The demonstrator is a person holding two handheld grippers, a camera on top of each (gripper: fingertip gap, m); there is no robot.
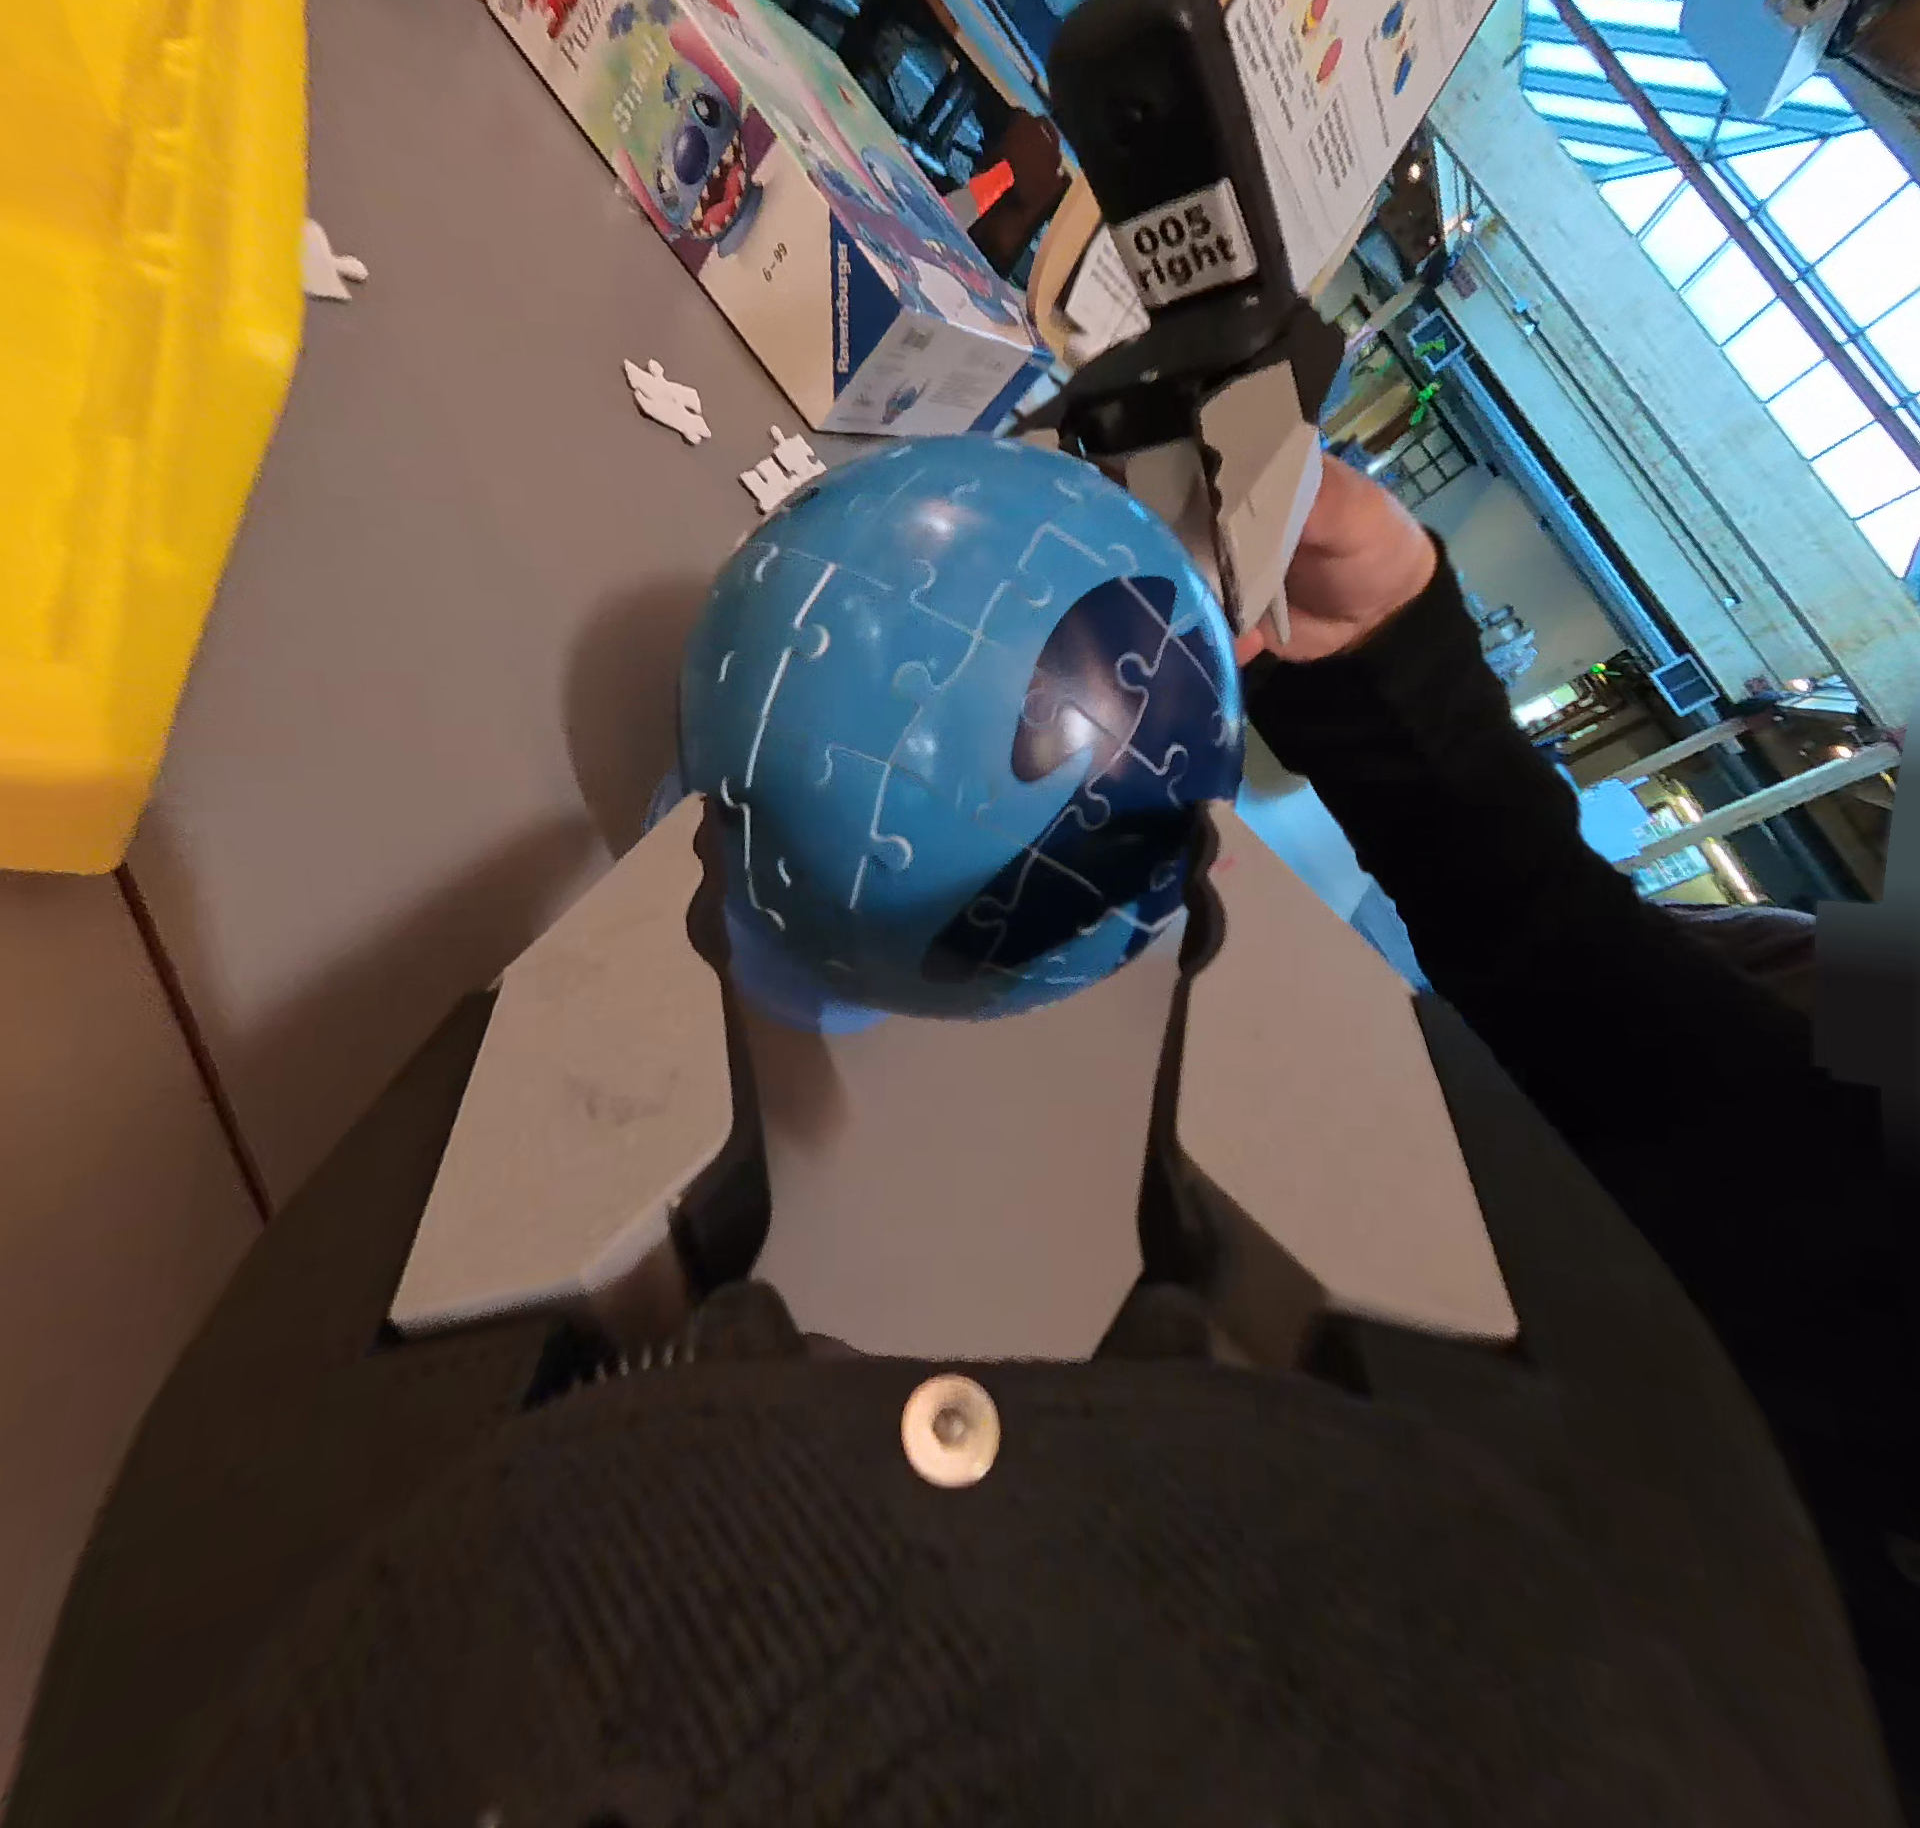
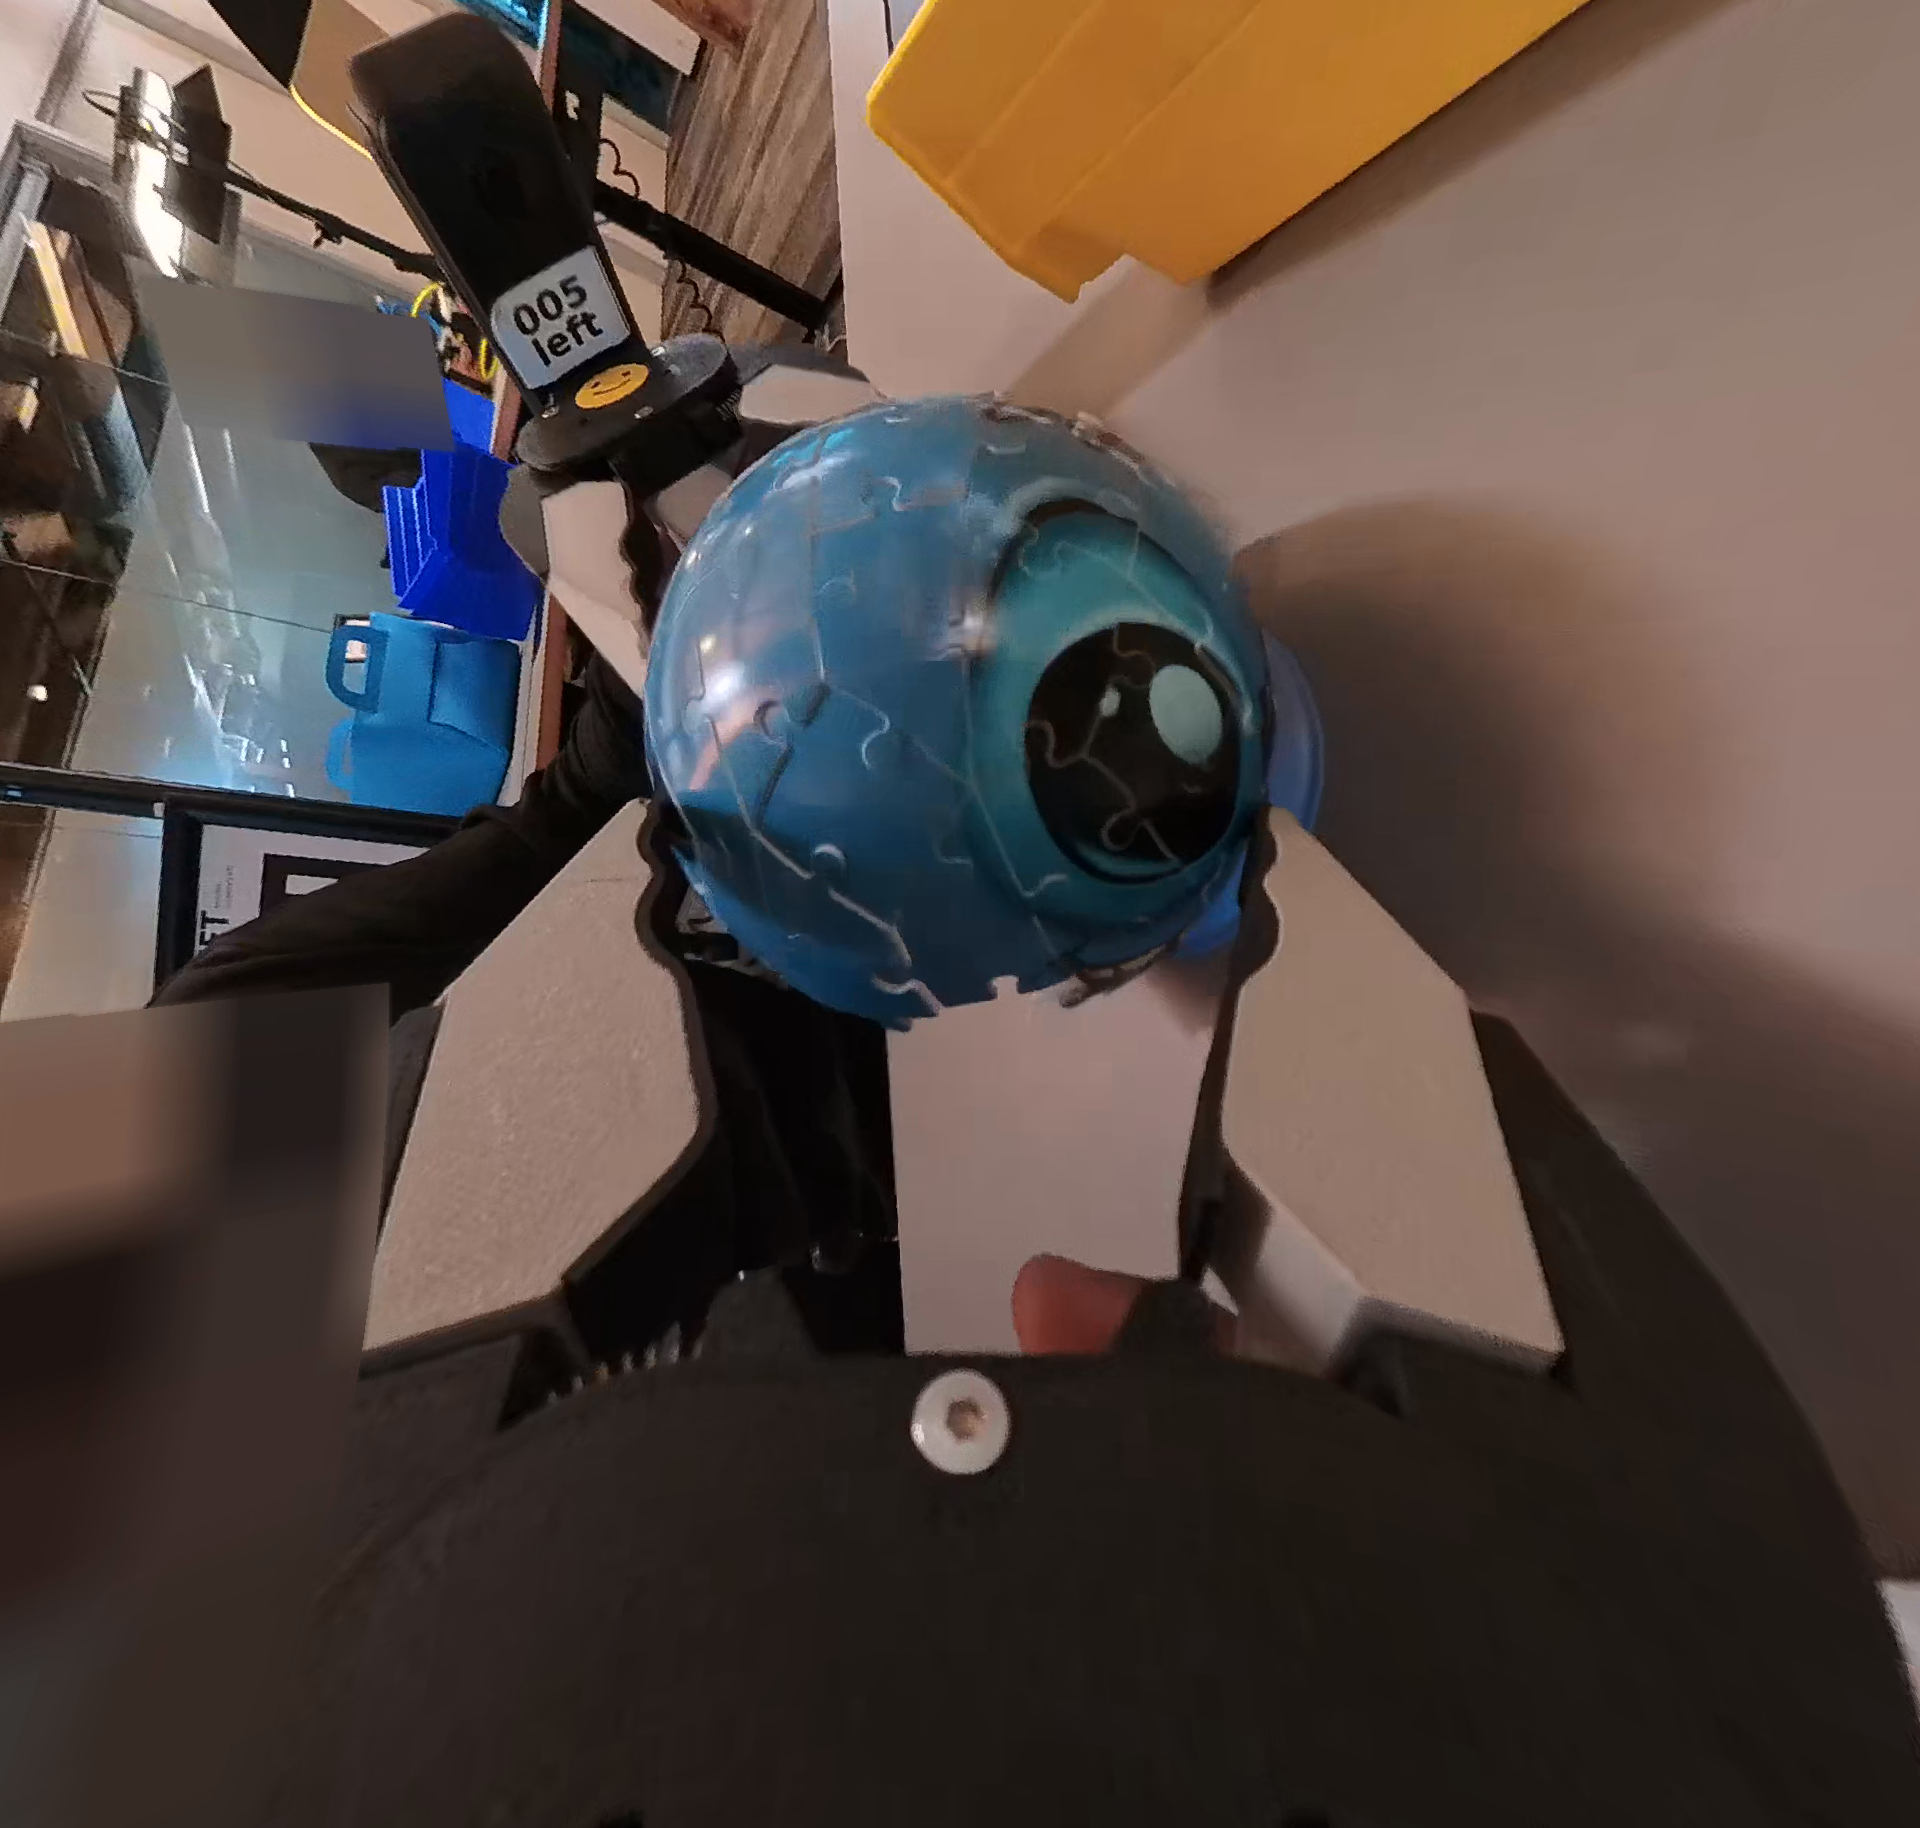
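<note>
A blue puzzle ball (image 1: pixel 894 698) made of interlocked curved pieces, with a dark eye pattern on it, sits between the fingers of my left gripper (image 1: pixel 951 843), which is shut on its sides. The ball (image 2: pixel 831 698) also sits between the fingers of my right gripper (image 2: pixel 956 843), which closes on it from the opposite side. The right gripper's body shows in the left wrist view (image 1: pixel 1174 220) behind the ball, held by a hand (image 1: pixel 1351 573). The left gripper's body shows in the right wrist view (image 2: pixel 540 303). A blue ring piece (image 2: pixel 1299 739) sticks to the ball's far side.
A grey table (image 1: pixel 436 635) lies below. A yellow bin (image 1: pixel 125 324) stands at the left, also in the right wrist view (image 2: pixel 1195 85). A puzzle box (image 1: pixel 769 178) and loose white puzzle pieces (image 1: pixel 665 396) lie beyond the ball. A printed sheet (image 1: pixel 1340 64) stands behind.
</note>
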